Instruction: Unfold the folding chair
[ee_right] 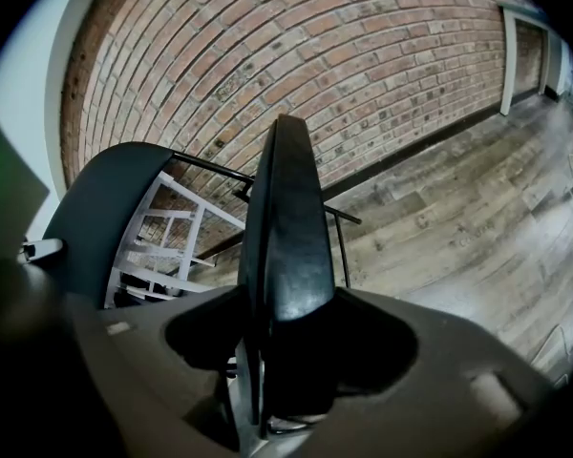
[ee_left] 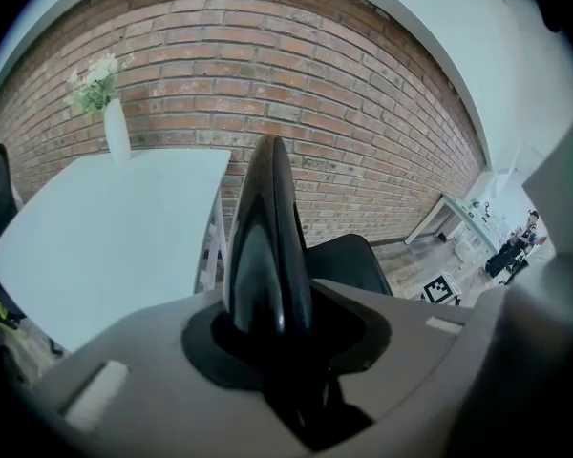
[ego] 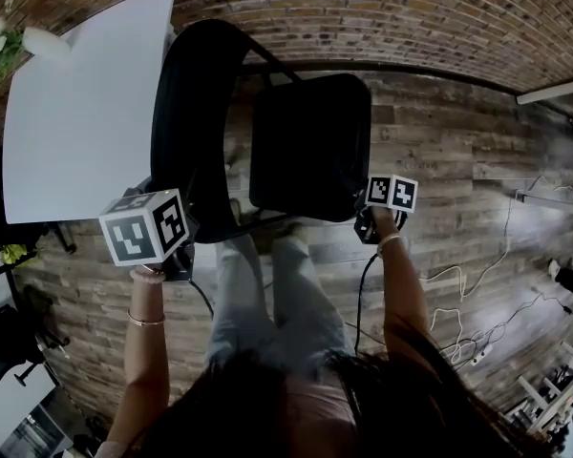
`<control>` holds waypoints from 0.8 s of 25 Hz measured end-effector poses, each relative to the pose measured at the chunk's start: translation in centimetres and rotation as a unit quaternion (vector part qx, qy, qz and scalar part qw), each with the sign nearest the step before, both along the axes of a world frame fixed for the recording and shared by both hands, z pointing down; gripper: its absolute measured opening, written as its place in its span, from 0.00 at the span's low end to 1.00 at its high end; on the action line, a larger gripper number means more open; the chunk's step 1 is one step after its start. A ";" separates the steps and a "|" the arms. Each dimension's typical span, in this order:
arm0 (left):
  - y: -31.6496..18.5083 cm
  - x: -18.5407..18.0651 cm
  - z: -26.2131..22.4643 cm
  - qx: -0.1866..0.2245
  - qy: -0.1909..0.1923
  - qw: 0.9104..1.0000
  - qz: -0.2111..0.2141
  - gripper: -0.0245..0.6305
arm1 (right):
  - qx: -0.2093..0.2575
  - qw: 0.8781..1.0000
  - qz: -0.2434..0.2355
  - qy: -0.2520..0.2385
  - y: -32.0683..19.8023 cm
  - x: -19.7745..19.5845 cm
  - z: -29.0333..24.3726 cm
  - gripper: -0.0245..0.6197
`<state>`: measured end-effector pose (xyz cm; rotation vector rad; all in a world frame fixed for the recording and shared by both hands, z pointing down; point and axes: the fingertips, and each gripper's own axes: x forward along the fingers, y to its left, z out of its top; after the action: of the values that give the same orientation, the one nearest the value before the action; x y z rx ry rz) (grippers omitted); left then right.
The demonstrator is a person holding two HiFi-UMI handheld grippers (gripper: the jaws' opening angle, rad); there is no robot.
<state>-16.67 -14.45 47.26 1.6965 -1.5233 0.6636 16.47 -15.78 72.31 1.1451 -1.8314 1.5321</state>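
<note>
A black folding chair stands on the wood floor in front of me. Its curved backrest (ego: 186,113) rises at the left and its seat (ego: 310,146) lies nearly flat in the middle. My left gripper (ego: 186,246) is at the backrest's near edge. That glossy edge (ee_left: 267,246) fills the slot between its jaws (ee_left: 272,351), which are shut on it. My right gripper (ego: 365,219) is at the seat's near right corner. The seat's edge (ee_right: 286,227) runs between its jaws (ee_right: 267,370), which stand wide with a slit of light beside the edge. The backrest (ee_right: 105,208) shows at the left of the right gripper view.
A white table (ego: 76,113) with a vase of flowers (ego: 38,41) stands left of the chair, against the brick wall (ego: 382,17). My legs (ego: 253,294) are just behind the chair. Cables (ego: 477,332) trail over the floor at the right. Another white table (ee_left: 449,213) stands far off.
</note>
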 end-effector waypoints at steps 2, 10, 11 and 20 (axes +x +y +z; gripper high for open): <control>0.1 -0.1 0.2 -0.003 -0.001 1.000 -0.003 0.22 | 0.000 1.000 0.001 -0.002 0.0 0.2 0.2 0.44; 0.3 -0.1 0.9 -0.011 0.002 1.000 -0.006 0.22 | 0.001 1.000 0.007 -0.013 0.1 1.5 1.3 0.45; 0.3 0.0 1.0 -0.012 0.002 1.000 -0.006 0.22 | 0.001 1.000 0.008 -0.015 0.1 1.7 1.4 0.45; 0.1 1.6 1.3 -0.007 0.002 1.000 0.000 0.22 | 0.007 1.000 0.015 -0.023 0.0 3.5 2.5 0.46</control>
<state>-15.10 -14.37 48.57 1.6858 -1.5116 0.6692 19.99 -15.82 74.82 1.1575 -1.8655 1.5765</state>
